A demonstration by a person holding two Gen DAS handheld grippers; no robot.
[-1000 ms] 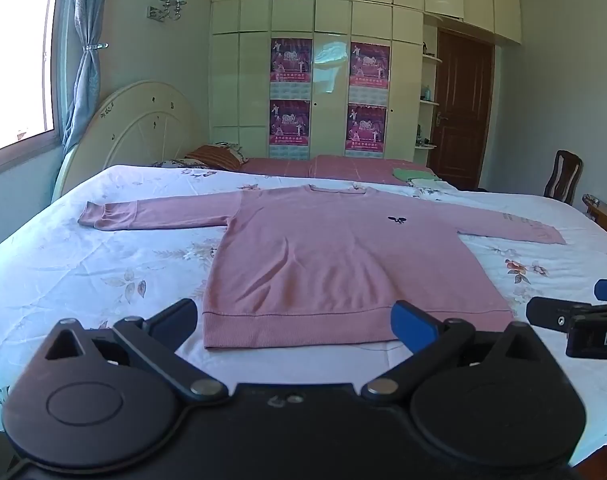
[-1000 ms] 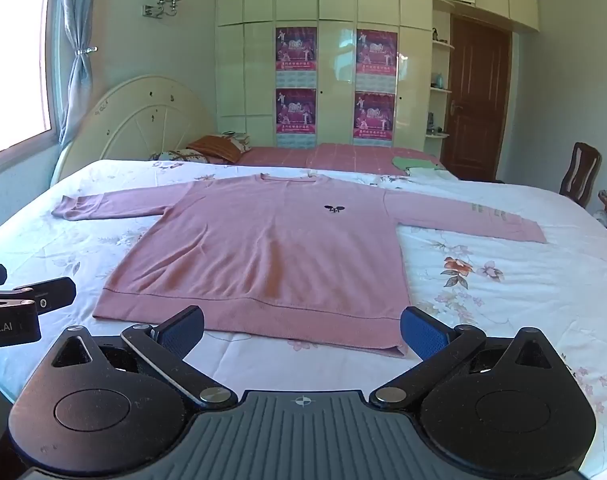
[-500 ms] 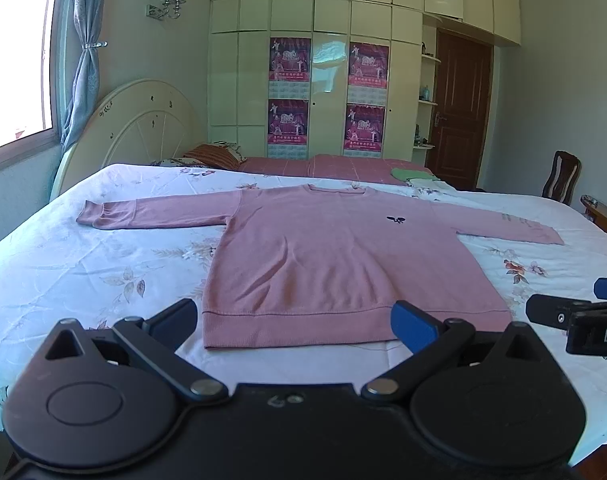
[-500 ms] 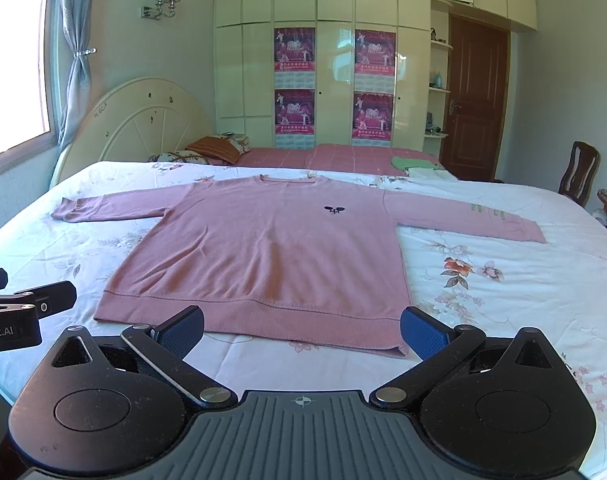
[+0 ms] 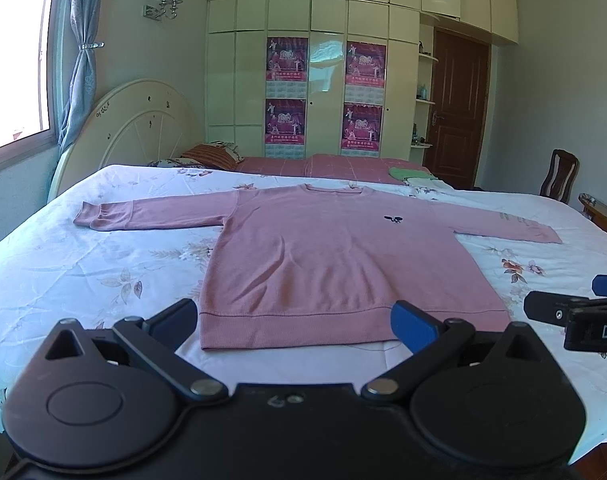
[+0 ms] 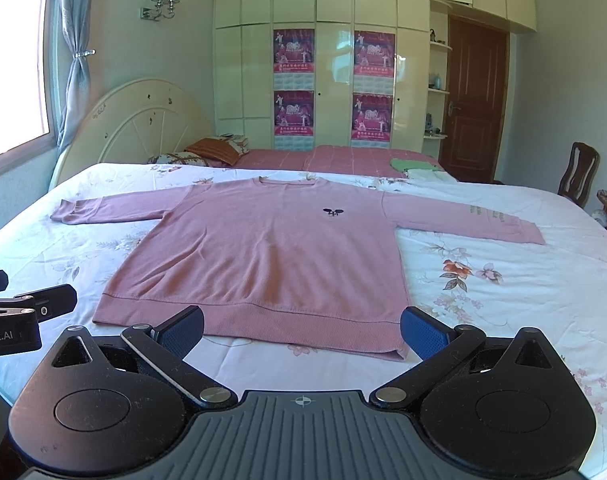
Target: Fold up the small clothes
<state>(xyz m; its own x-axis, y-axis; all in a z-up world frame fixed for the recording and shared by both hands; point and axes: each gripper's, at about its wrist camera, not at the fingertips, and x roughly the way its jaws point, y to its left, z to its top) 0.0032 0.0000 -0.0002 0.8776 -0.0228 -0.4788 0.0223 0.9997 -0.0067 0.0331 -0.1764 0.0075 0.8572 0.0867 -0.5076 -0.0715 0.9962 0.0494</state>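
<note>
nothing moved since earlier frame; our left tool [image 5: 294, 322] and right tool [image 6: 302, 328] released, empty, pink sweater [image 6: 263, 256] flat just ahead. we pinch hem corners evenly.

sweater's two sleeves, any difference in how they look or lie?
The left sleeve is plain pink; the right sleeve carries faint lettering near the cuff. The left sleeve runs almost level across the view, while the right sleeve slants down toward its cuff. Both lie flat and spread out from the pink sweater, unfolded, on the floral bedsheet.
</note>
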